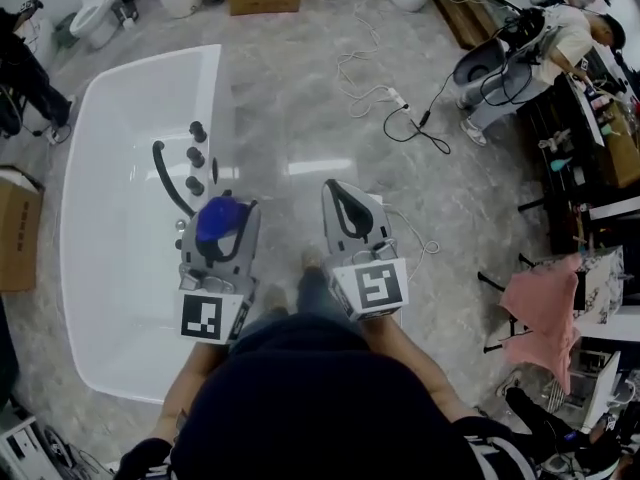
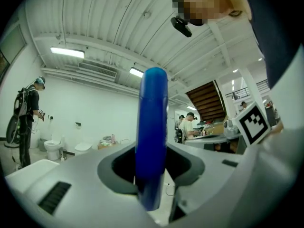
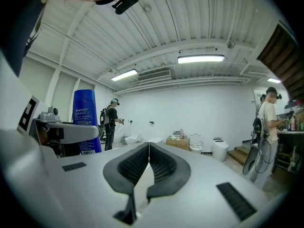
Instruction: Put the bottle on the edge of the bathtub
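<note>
While the left gripper [image 1: 216, 236] holds it, fingers [image 2: 110, 175] clamped on either side, the blue bottle [image 2: 152, 127] stands upright, long axis vertical. Right gripper [image 3: 148, 167]: fingers together, nothing between them, just beside the left one and farther from the tub. Bathtub [image 1: 218, 88]: white, at the left of the head view. Its flat edge, carrying three dark knobs [image 1: 195, 156] and a black spout [image 1: 165, 173], lies just ahead and to the left of the bottle, so the left hand is judged the nearer for setting down. Not made out: the bottle's base, hidden from above by the gripper body and cut off below the fingers; likewise its height over the edge.
</note>
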